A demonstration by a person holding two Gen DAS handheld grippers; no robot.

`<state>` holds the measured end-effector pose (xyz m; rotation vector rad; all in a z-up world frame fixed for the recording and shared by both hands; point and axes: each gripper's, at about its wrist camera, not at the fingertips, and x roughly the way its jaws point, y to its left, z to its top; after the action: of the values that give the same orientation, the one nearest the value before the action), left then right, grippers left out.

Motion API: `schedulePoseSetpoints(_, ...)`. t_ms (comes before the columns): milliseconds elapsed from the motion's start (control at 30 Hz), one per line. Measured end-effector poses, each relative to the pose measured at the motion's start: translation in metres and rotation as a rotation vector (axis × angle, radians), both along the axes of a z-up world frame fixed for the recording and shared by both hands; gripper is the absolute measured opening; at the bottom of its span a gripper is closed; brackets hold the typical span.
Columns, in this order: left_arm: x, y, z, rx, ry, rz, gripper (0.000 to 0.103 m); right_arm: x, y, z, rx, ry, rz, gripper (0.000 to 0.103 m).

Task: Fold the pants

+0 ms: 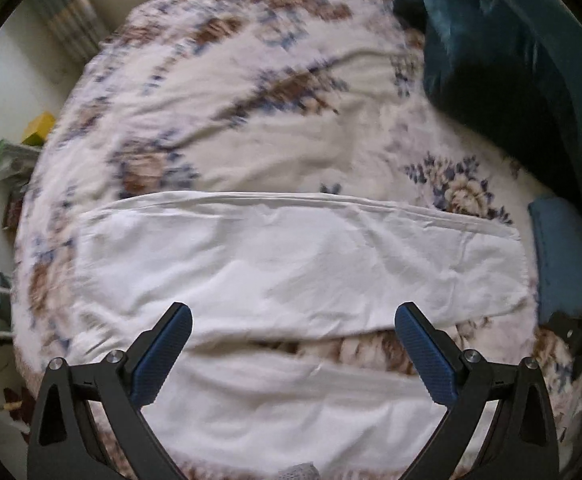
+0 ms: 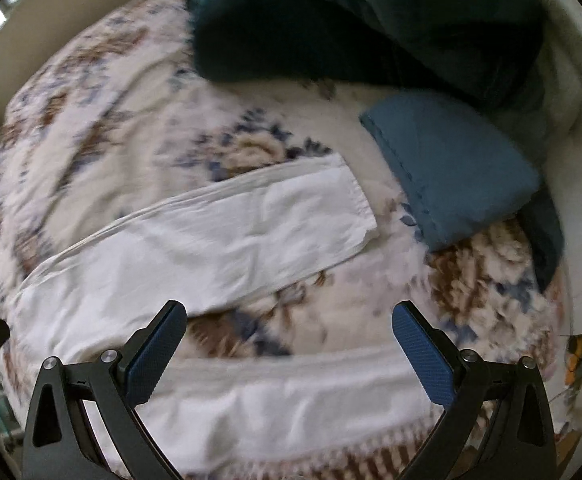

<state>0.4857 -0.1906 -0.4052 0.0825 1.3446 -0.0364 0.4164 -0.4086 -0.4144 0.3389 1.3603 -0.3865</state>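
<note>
I have the white pants (image 1: 291, 264) spread flat on the bed (image 1: 251, 92), which is covered by a flowered blanket. In the left view the legs run crosswise, left to right, well across my line of sight. The far leg is a long band ending at a hem (image 1: 517, 264) on the right. The near leg (image 1: 275, 412) lies just under the tongs, with a strip of blanket showing between the two legs.

Left tongs (image 1: 293, 322): spread wide, nothing between the pads, hanging above the gap between the legs.
Right tongs (image 2: 290, 320): also spread wide and empty, above the blanket between the far leg (image 2: 211, 240) and the near leg (image 2: 291, 408).

In the right view the far leg slants up to the right and its hem (image 2: 361, 204) ends near a folded blue cloth (image 2: 459, 176). A dark teal cushion (image 2: 351, 20) sits beyond that. The scene is motion-blurred; fine seams are hard to read.

Judgement: the pants' long axis lies across both tongs, not along them. The hem end is on the right tongs' side, and the waist end, off to the left, is nearer the left tongs. The next move probably depends on each tong taking its own end of the near leg's edge. The waistband itself I cannot make out.
</note>
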Motion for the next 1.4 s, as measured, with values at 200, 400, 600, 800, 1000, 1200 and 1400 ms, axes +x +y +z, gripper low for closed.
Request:
schedulePoseSetpoints(200, 0.048, -0.081, -0.102, 0.013, 0.024, -0.110, 0.103, 0.054, -0.084, -0.127, -0.039, 0.087, -0.061, 0.103)
schedulePoseSetpoints(400, 0.073, -0.142, -0.160, 0.046, 0.046, -0.198, 0.103, 0.086, -0.134, -0.204, -0.057, 0.147, -0.069, 0.102)
schedulePoseSetpoints(600, 0.077, -0.161, -0.177, 0.064, 0.048, -0.238, 0.103, 0.104, -0.160, -0.256, 0.062, 0.161, -0.043, 0.082)
schedulePoseSetpoints(800, 0.083, -0.158, -0.181, 0.048, 0.045, -0.218, 0.103, 0.112, -0.135, -0.243, -0.018, 0.072, 0.138, 0.016)
schedulePoseSetpoints(1000, 0.081, -0.139, -0.167, 0.039, 0.019, -0.183, 0.103, 0.107, -0.139, -0.221, -0.175, -0.027, 0.105, 0.004)
schedulePoseSetpoints(1200, 0.074, -0.145, -0.155, 0.048, 0.010, -0.224, 0.103, 0.117, -0.175, -0.260, -0.090, 0.082, 0.028, 0.008)
schedulePoseSetpoints(1400, -0.013, -0.165, -0.125, 0.012, 0.025, -0.382, 0.103, 0.024, -0.169, -0.232, 0.120, 0.048, -0.005, 0.073)
